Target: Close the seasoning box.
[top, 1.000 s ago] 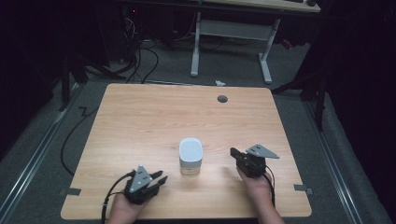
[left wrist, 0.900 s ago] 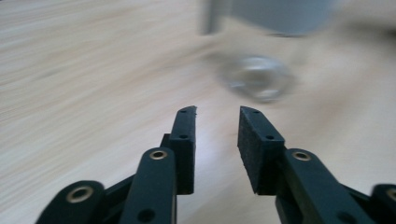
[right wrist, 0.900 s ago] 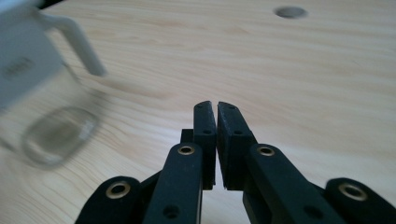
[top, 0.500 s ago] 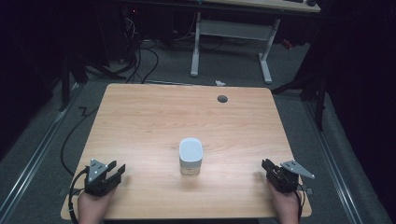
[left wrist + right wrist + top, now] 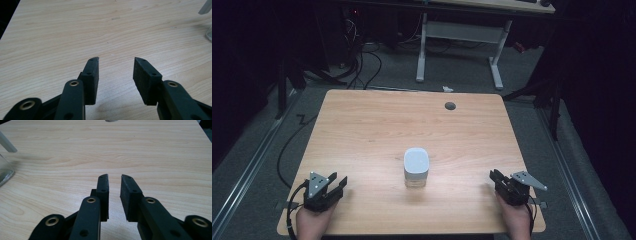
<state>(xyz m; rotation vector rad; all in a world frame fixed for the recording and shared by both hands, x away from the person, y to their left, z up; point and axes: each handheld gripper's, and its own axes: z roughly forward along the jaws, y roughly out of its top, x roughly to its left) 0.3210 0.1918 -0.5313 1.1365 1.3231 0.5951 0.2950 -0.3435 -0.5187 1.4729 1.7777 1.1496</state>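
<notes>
A clear jar with a white lid (image 5: 416, 167) stands upright in the middle of the wooden table (image 5: 377, 125), toward its front. My left gripper (image 5: 337, 184) rests near the front left corner, well to the left of the jar, open with nothing between its pads (image 5: 115, 60). The jar's glass edge (image 5: 209, 35) shows at the far right of the left gripper view. Near the front right corner my right gripper (image 5: 495, 176) sits apart from the jar, its jaws a narrow gap apart and holding nothing (image 5: 114, 177). The jar's glass wall (image 5: 5, 172) shows at the left of the right gripper view.
A round grey grommet hole (image 5: 450, 105) sits in the table near its back edge. Behind the table stands a white-legged desk (image 5: 462, 35), with cables (image 5: 357, 65) on the dark floor. A cable trails off the table's left front edge (image 5: 292, 210).
Both grippers have moved outward from close beside the jar to the table's front corners. The jar has stayed in place.
</notes>
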